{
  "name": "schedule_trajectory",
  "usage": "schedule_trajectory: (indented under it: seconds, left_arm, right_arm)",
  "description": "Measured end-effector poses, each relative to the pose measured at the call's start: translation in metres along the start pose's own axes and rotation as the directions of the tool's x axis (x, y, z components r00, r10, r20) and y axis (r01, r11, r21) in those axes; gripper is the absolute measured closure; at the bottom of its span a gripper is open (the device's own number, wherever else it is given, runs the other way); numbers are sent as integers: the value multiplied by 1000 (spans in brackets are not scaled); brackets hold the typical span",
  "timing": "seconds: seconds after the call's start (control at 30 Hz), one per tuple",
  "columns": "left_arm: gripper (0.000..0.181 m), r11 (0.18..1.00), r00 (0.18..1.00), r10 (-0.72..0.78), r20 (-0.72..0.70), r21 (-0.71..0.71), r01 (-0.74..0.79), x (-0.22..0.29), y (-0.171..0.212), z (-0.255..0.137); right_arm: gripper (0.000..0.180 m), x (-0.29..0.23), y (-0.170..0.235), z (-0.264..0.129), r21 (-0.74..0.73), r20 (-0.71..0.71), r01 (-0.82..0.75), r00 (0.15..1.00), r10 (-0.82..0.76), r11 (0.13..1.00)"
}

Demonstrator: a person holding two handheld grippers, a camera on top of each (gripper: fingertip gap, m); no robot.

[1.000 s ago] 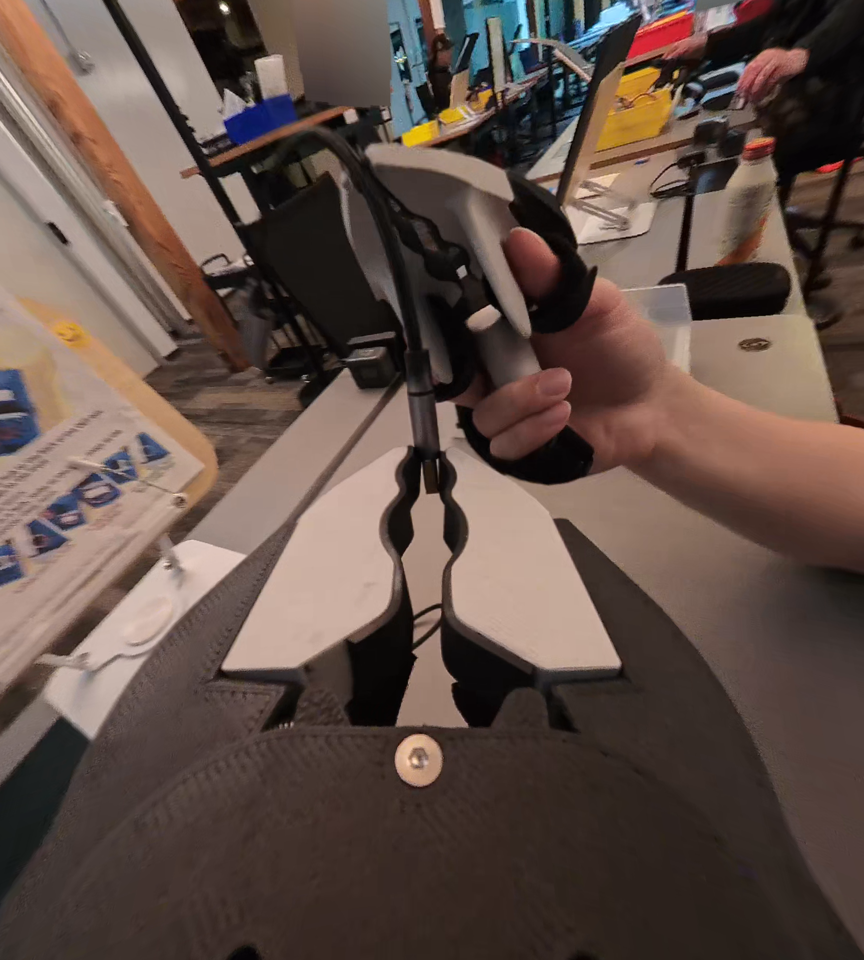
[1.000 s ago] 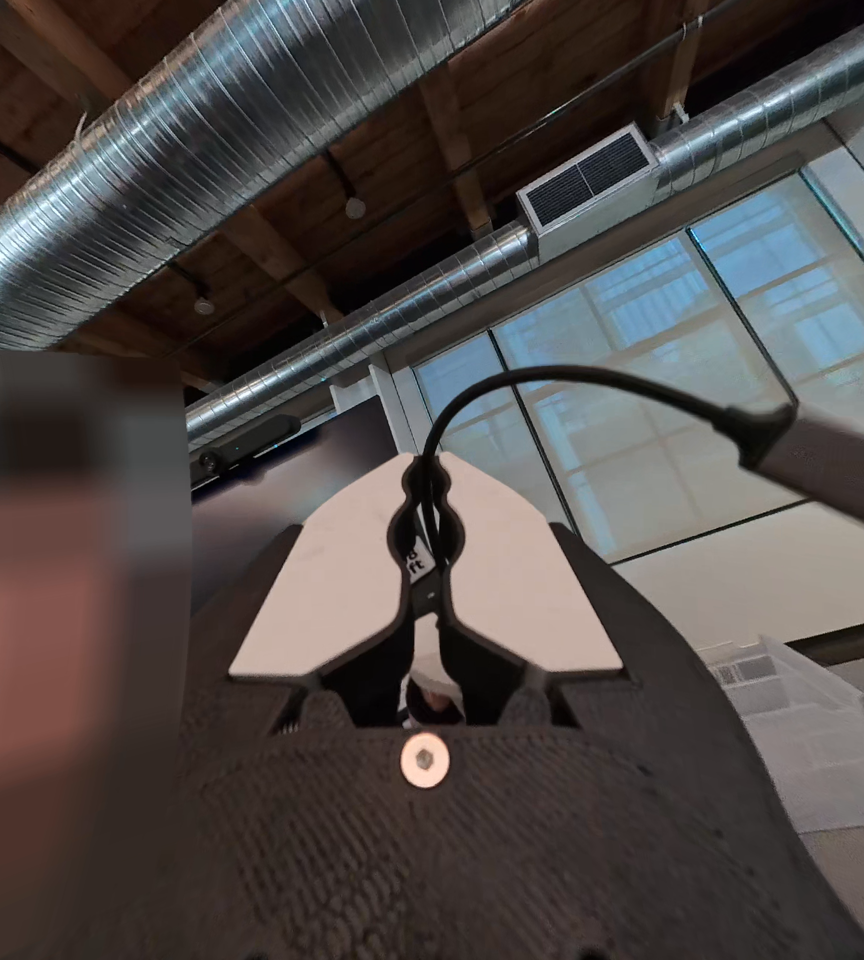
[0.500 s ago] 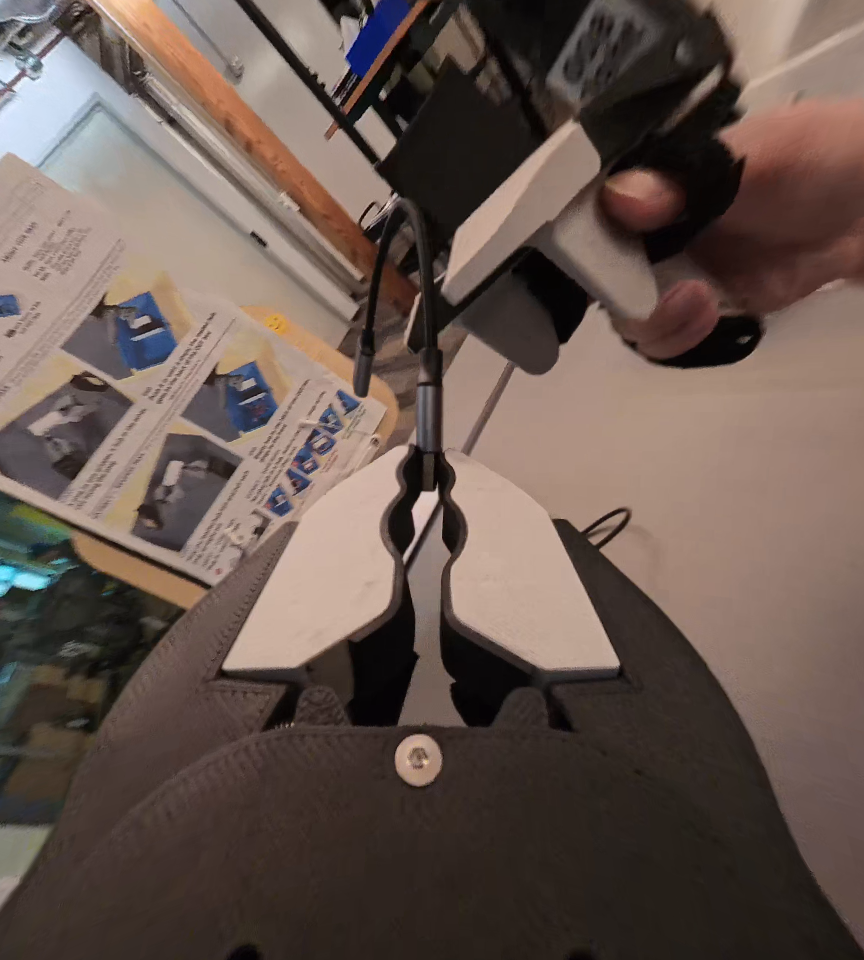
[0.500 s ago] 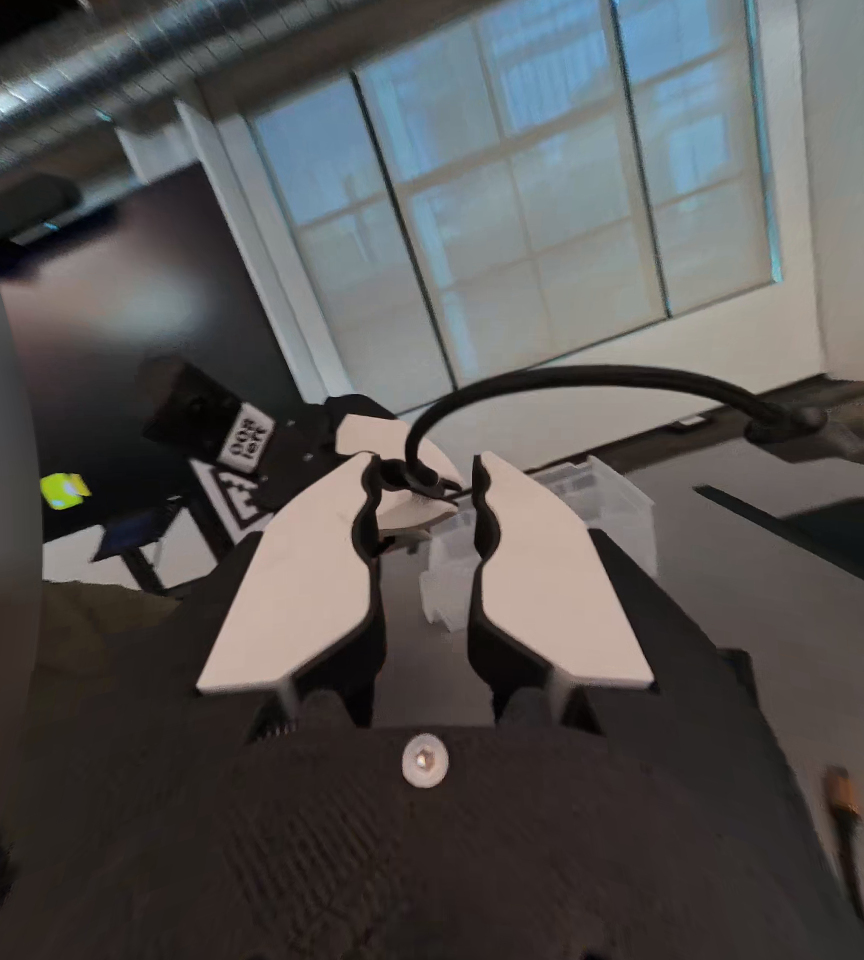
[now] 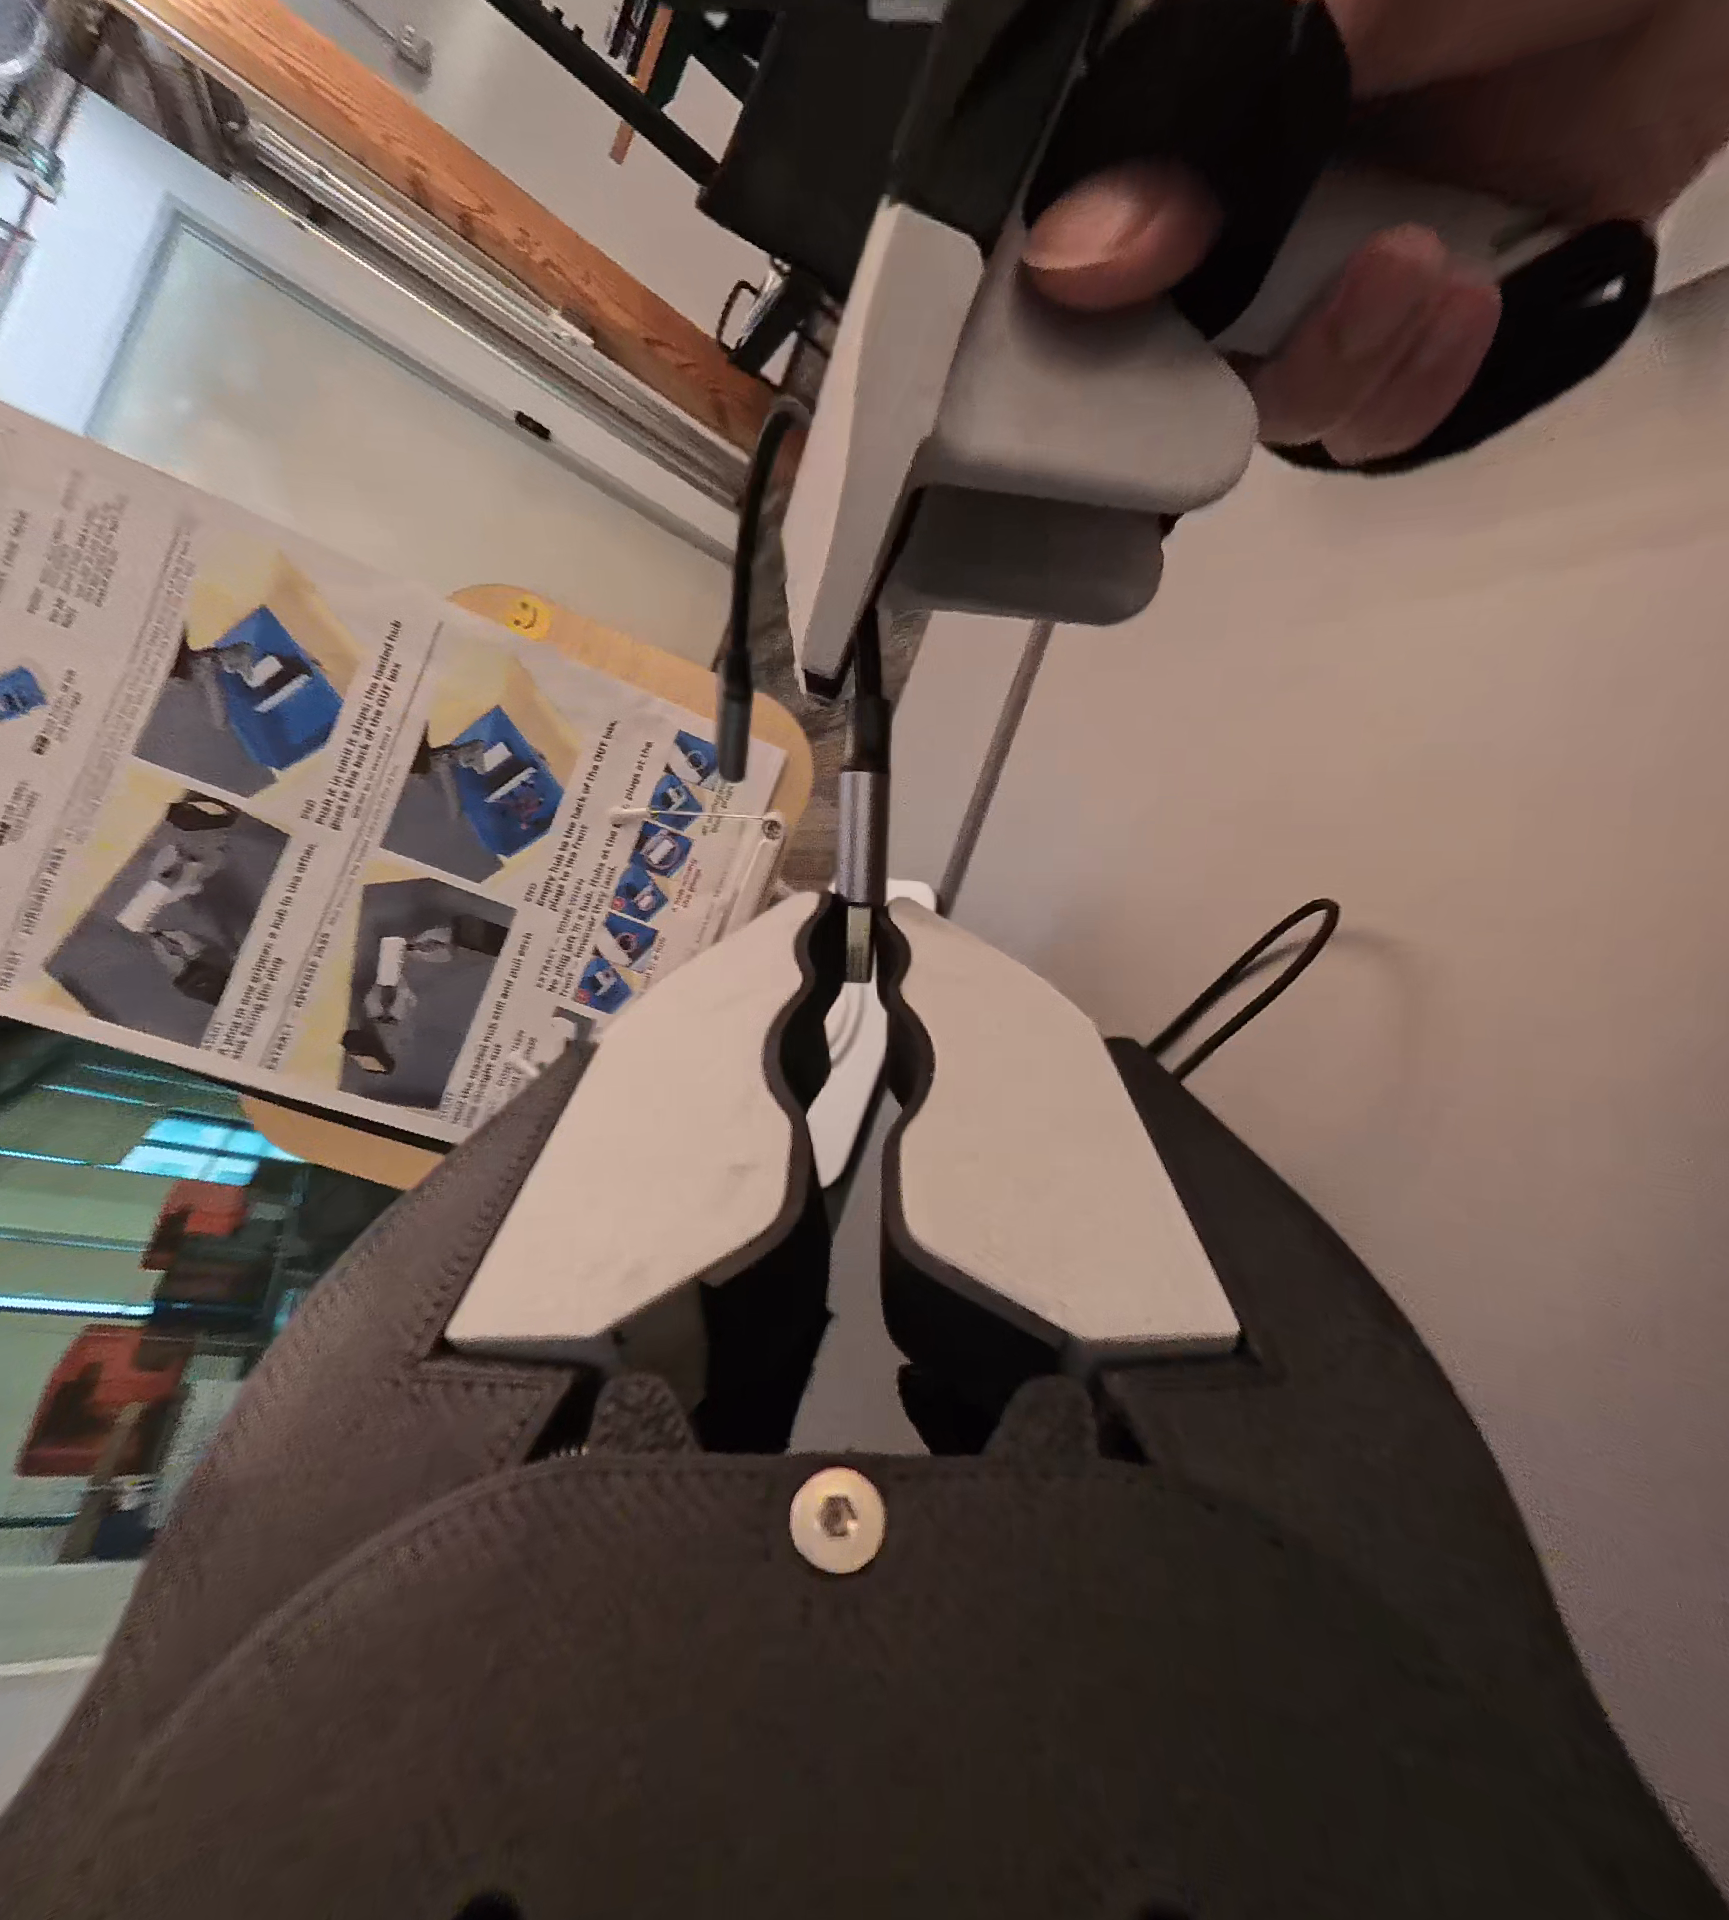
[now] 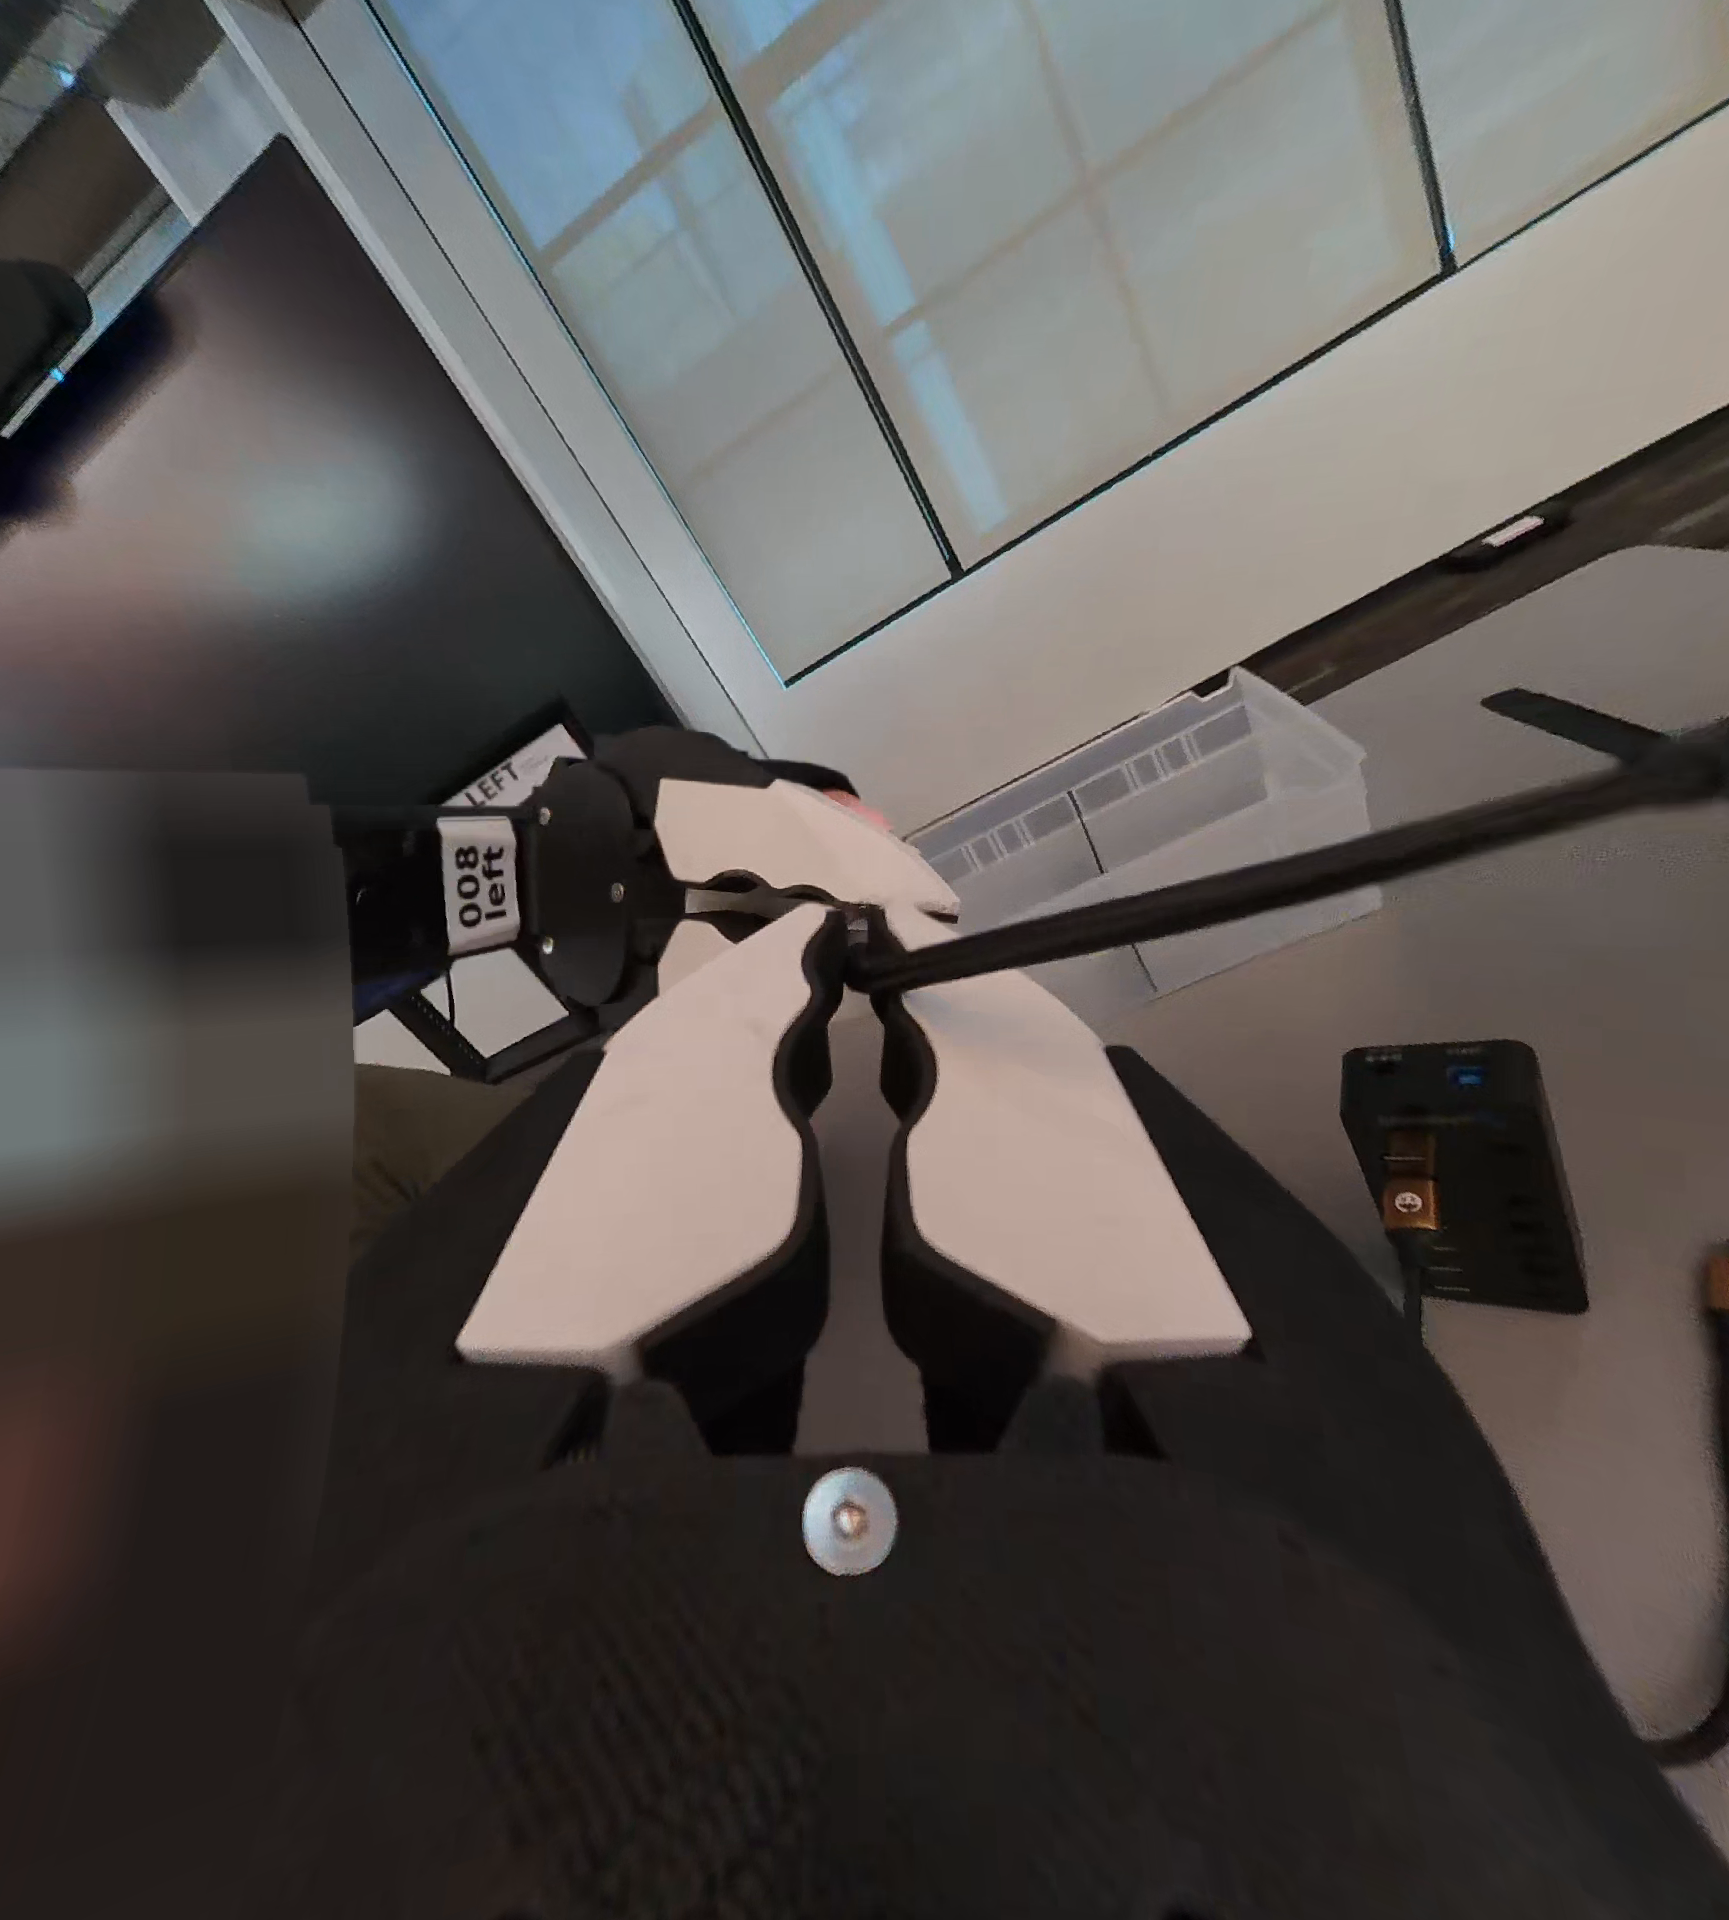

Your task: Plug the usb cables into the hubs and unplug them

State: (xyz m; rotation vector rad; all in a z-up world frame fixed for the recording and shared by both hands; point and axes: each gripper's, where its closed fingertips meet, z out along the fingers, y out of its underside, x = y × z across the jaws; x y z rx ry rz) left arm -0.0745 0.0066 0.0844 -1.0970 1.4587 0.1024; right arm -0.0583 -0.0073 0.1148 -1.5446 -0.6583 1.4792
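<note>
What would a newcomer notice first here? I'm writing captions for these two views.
Most striking is the short black USB cable held between both tools: the left hand-held gripper pinches its silver plug at the fingertips, and the right hand-held gripper is closed on the cord. Next, to the right on the grey table, a black hub lies with a gold-tipped plug in it.

We see even, soft indoor light in both views, with no hard shadows. In the right wrist view, daylight comes through the large windows (image 6: 1047,260), which look pale and slightly washed out. Wide-angle distortion bends straight lines toward the edges. Motion blur smears the hand (image 5: 1359,239) in the left wrist view and the black cable (image 6: 1255,883) far end. A mosaic patch covers the right view's left side.
</note>
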Motion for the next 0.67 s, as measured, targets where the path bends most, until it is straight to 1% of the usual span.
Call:
schedule_trajectory:
  seconds: [0.07, 0.13, 0.23, 0.33, 0.37, 0.43, 0.5, 0.6, 0.67]
  left_arm:
    - [177, 998, 999, 48, 18, -28, -48, 5, 3, 6]
    - [177, 997, 998, 64, 13, -52, -63, 11, 5, 13]
    - [177, 996, 1000, 12, -10, -89, -13, 17, 5, 22]
    - [175, 996, 997, -55, -44, -70, 52, 21, -1, 24]
    - [173, 996, 996, -75, -58, -57, 72, 22, -4, 24]
    - [161, 994, 991, -108, -80, -15, 108, 24, -10, 19]
    - [148, 983, 978, -170, -124, 42, 176, 23, -19, 10]
    - [145, 938, 937, -274, -216, 156, 311, 13, -37, -14]
    - [146, 917, 924, -301, -236, 193, 348, 5, -40, -28]
  right_arm:
    - [176, 6, 6, -4, -45, -6, -14, 1000, 14, 999]
    - [176, 13, 11, -9, -84, -20, -21, 1000, 20, 996]
    - [176, 23, 13, -15, -88, -11, -48, 999, 47, 995]
    - [176, 27, 8, -22, -47, 61, -102, 993, 104, 994]
    - [176, 27, 8, -24, -39, 90, -118, 989, 121, 992]
    - [176, 30, 6, -27, -23, 145, -155, 977, 157, 988]
    - [176, 26, 4, -29, -6, 242, -197, 951, 193, 980]
    - [176, 16, -1, -34, 21, 429, -292, 867, 255, 956]
    - [173, 9, -3, -37, 21, 540, -350, 792, 284, 937]
